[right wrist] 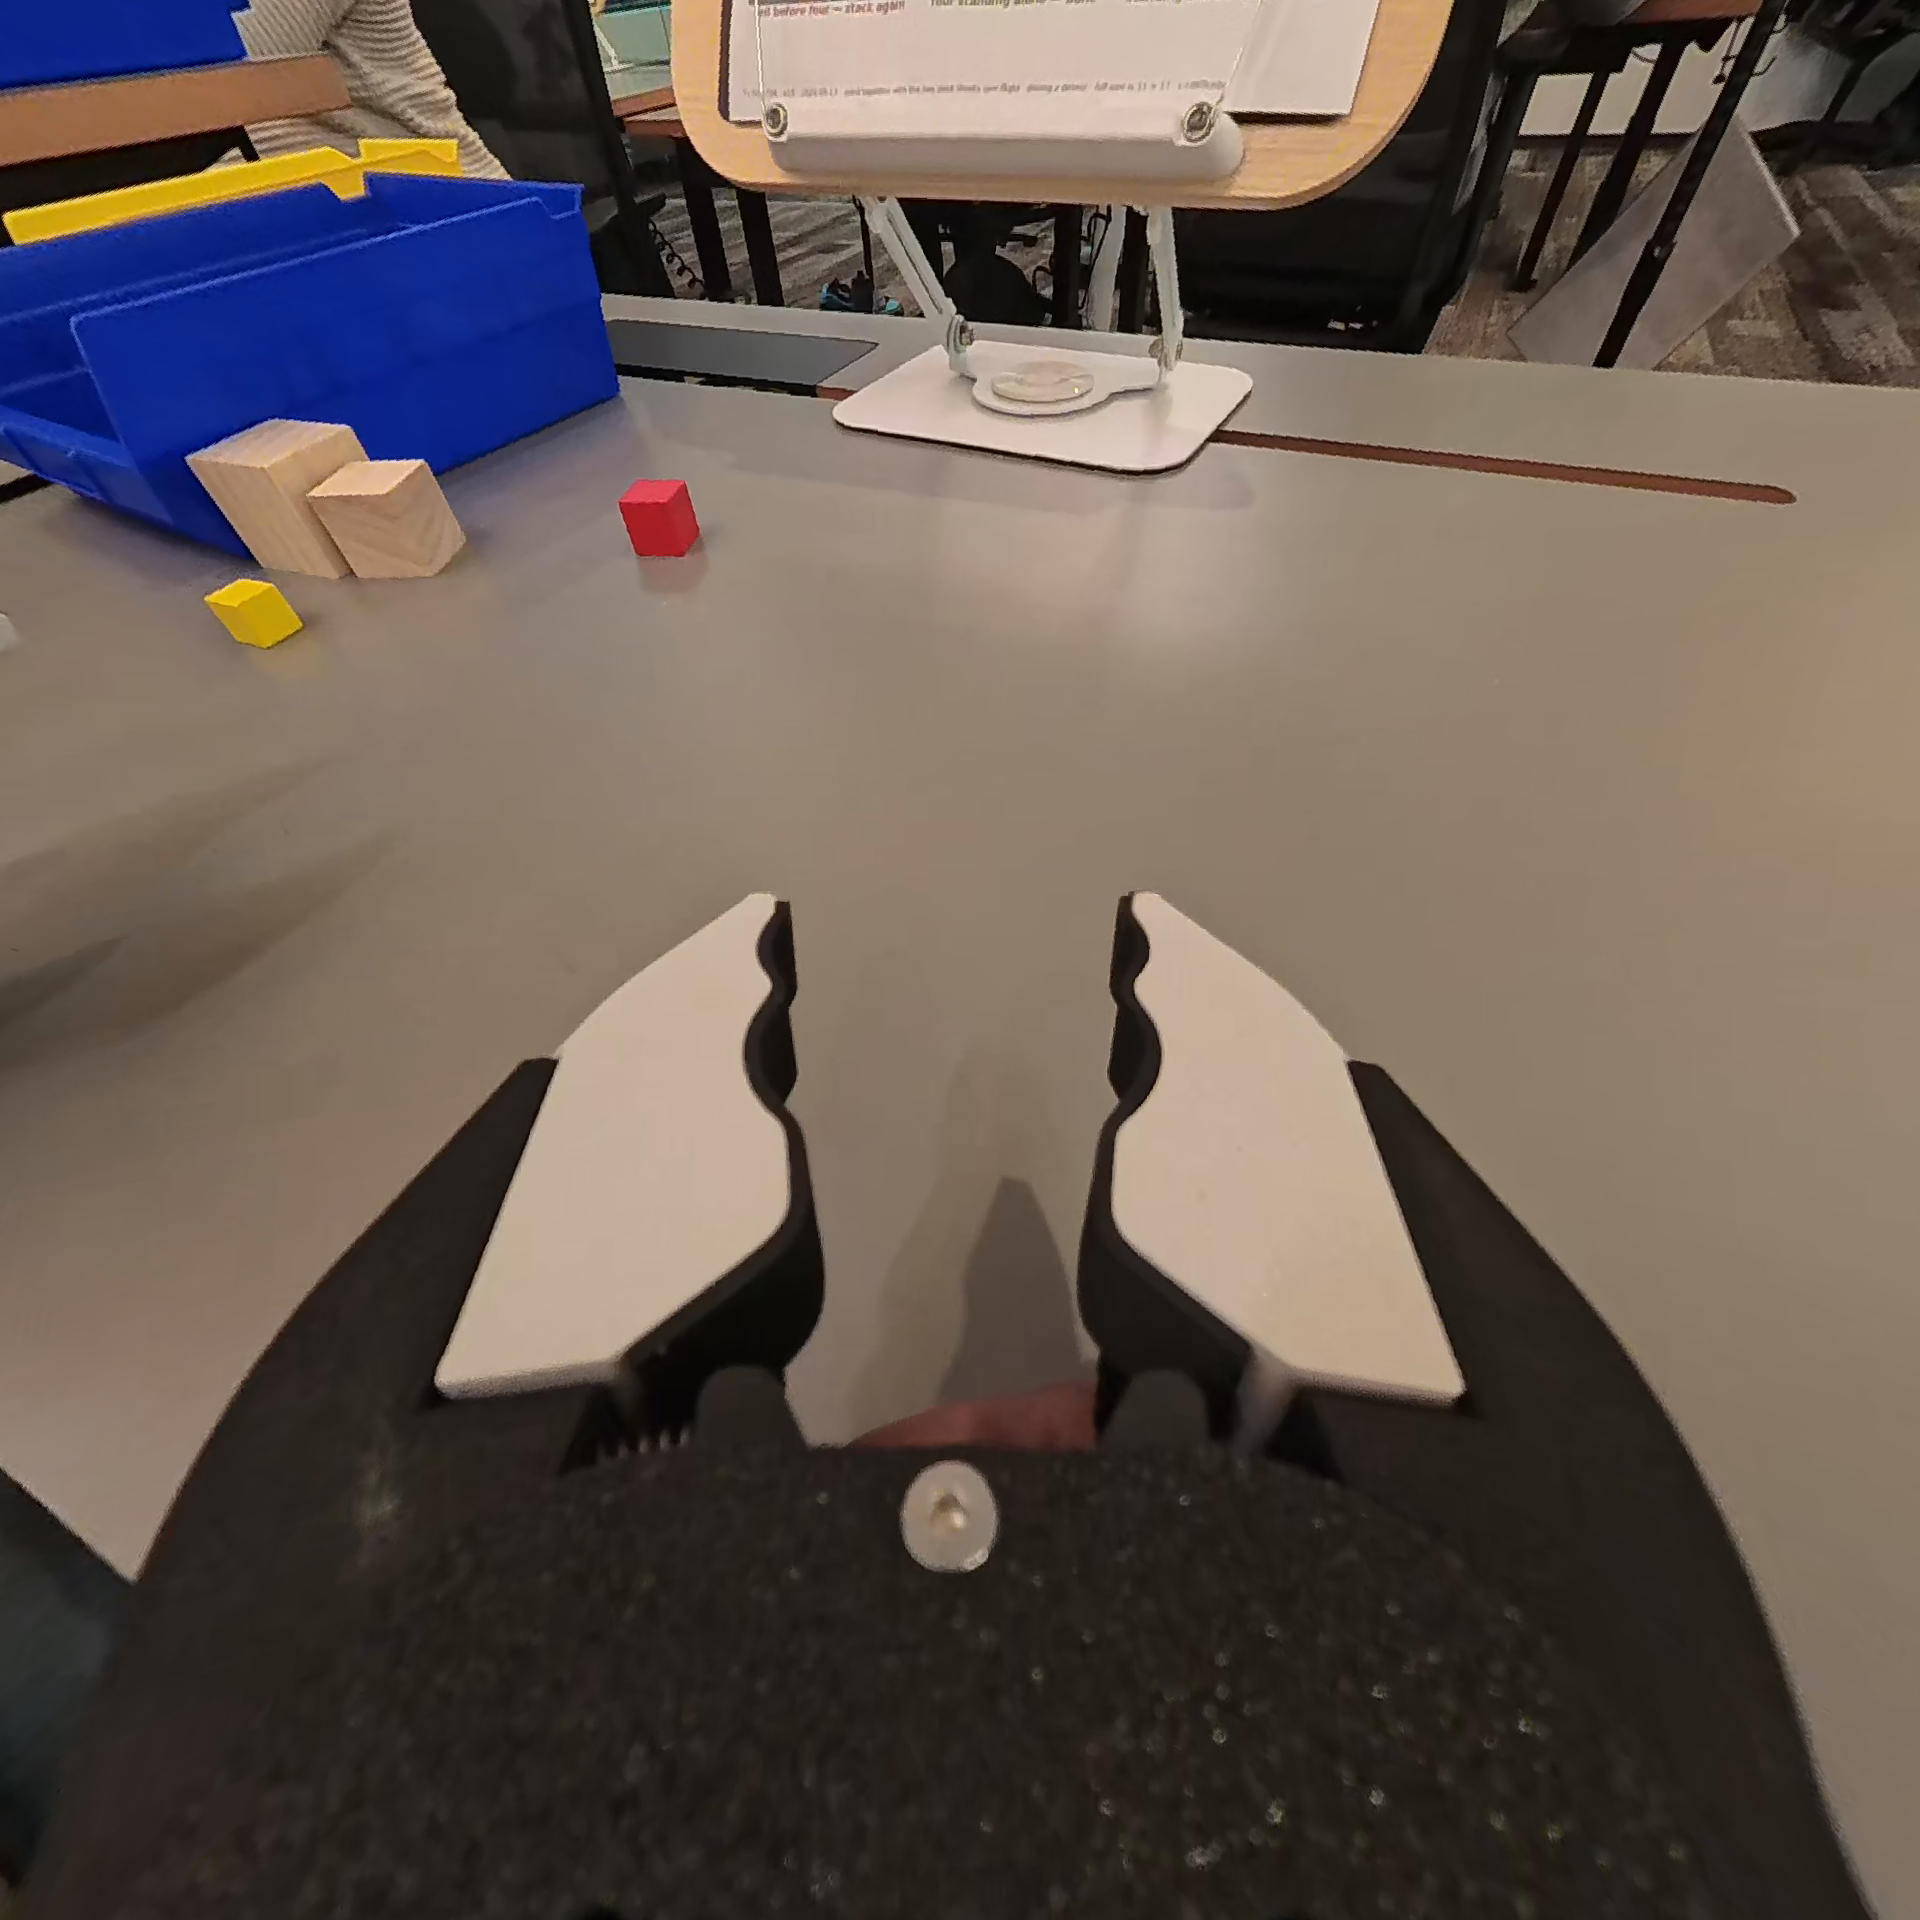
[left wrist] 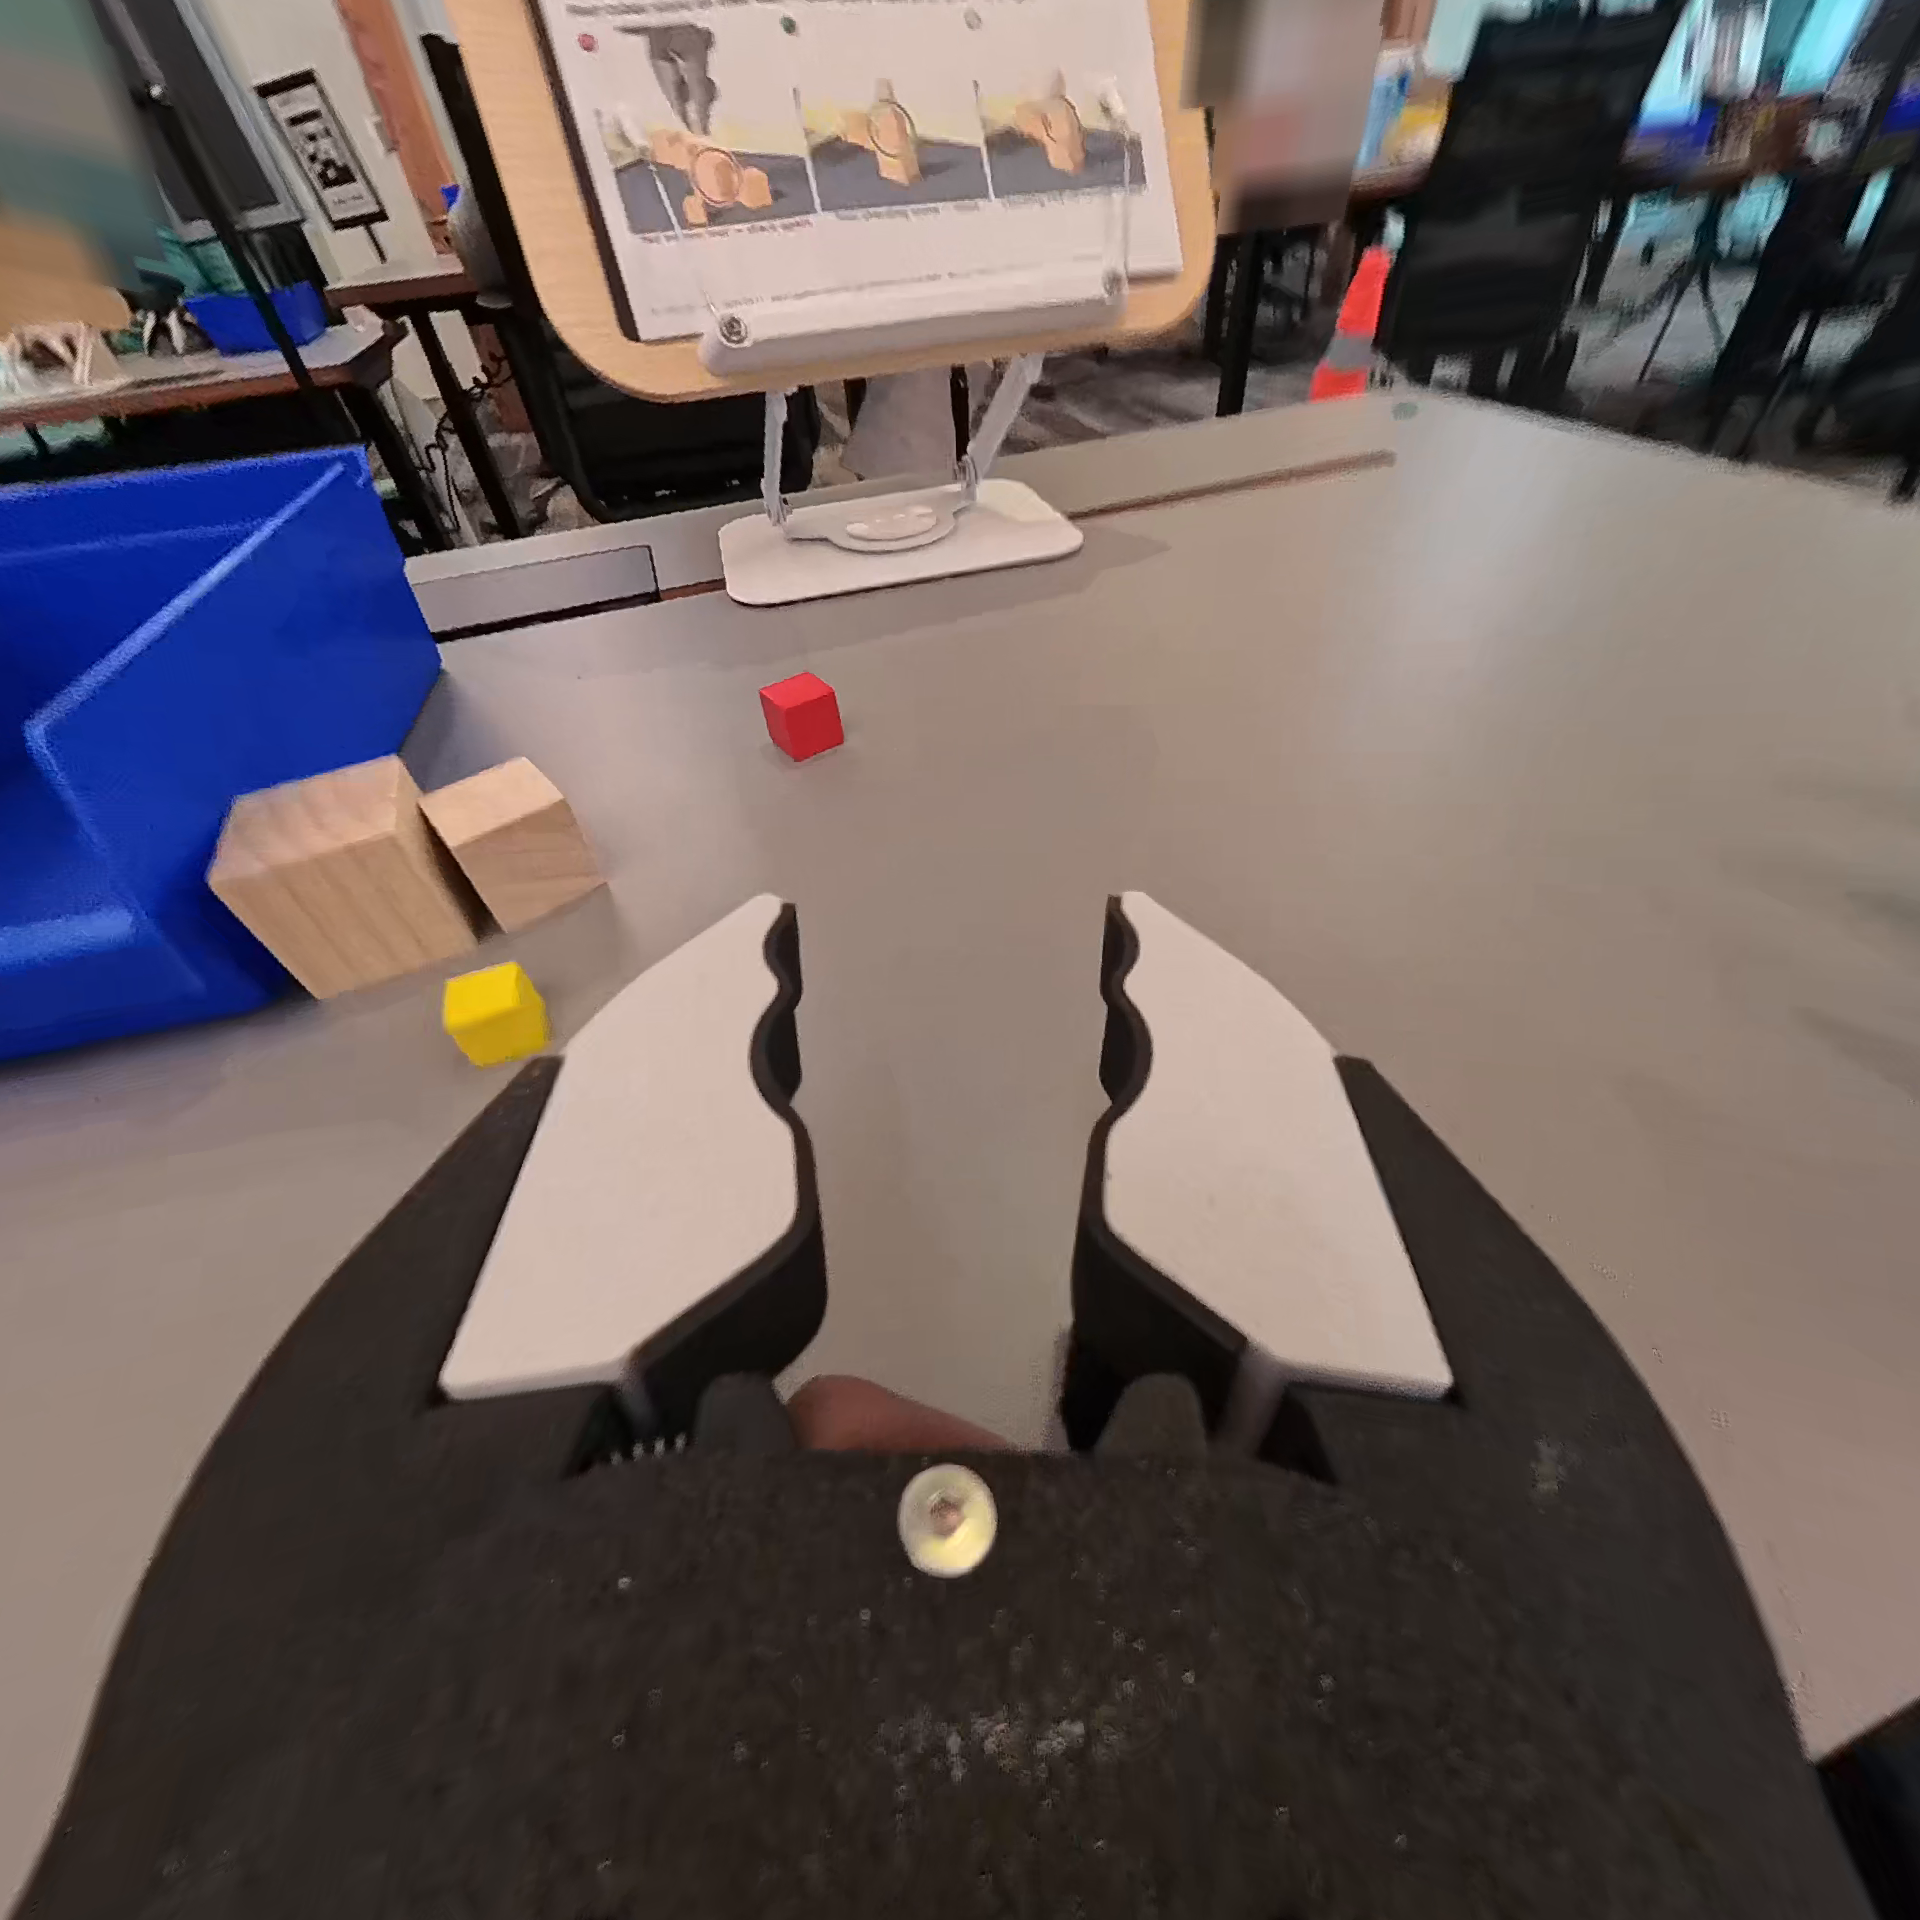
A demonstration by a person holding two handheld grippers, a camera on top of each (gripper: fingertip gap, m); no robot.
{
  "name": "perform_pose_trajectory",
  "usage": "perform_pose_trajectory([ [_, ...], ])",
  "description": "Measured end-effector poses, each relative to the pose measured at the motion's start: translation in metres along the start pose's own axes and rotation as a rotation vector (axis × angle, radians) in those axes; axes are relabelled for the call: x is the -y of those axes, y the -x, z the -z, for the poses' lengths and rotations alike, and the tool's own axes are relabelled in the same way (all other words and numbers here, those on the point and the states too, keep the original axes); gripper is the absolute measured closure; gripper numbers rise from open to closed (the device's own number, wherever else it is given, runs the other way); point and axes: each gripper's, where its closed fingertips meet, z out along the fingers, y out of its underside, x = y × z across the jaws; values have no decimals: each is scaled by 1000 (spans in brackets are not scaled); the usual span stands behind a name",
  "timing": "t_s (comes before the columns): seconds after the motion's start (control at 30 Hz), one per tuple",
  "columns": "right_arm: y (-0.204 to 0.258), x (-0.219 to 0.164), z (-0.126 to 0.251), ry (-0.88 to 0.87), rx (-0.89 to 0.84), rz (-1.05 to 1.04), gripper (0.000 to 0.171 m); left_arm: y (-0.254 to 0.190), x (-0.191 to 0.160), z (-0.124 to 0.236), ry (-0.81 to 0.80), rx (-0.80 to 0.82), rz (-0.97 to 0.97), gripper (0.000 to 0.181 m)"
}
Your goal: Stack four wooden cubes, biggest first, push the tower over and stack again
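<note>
Four cubes lie apart on the grey table (left wrist: 1351, 831). The biggest plain wooden cube (left wrist: 332, 883) (right wrist: 272, 497) leans against the blue bin. A smaller plain wooden cube (left wrist: 514, 842) (right wrist: 387, 520) touches its right side. A small yellow cube (left wrist: 495, 1013) (right wrist: 255, 613) sits in front of them. A small red cube (left wrist: 800, 715) (right wrist: 659, 516) sits alone farther right. My left gripper (left wrist: 951, 914) is open and empty, to the right of the yellow cube. My right gripper (right wrist: 954, 914) is open and empty, well short of the cubes.
A blue bin (left wrist: 156, 727) (right wrist: 312, 312) stands at the left edge of the table. A white stand (left wrist: 899, 535) (right wrist: 1044, 400) holding a wooden board with a printed sheet is at the back. Chairs, tables and an orange cone (left wrist: 1351, 322) are beyond.
</note>
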Motion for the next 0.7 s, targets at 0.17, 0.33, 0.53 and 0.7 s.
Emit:
perform_pose_trajectory([
  [0.17,4,3,-4,0,27,-3,113,57,14,-22,209,-60,-493,121],
  [0.33,9,4,-11,9,47,7,114,134,4,-55,616,-213,-898,113],
  [0.53,16,1,-18,30,78,13,115,171,-9,-95,974,-387,-1000,113],
  [0.7,18,1,-17,29,106,-8,116,192,-25,-108,1236,-388,-1096,111],
])
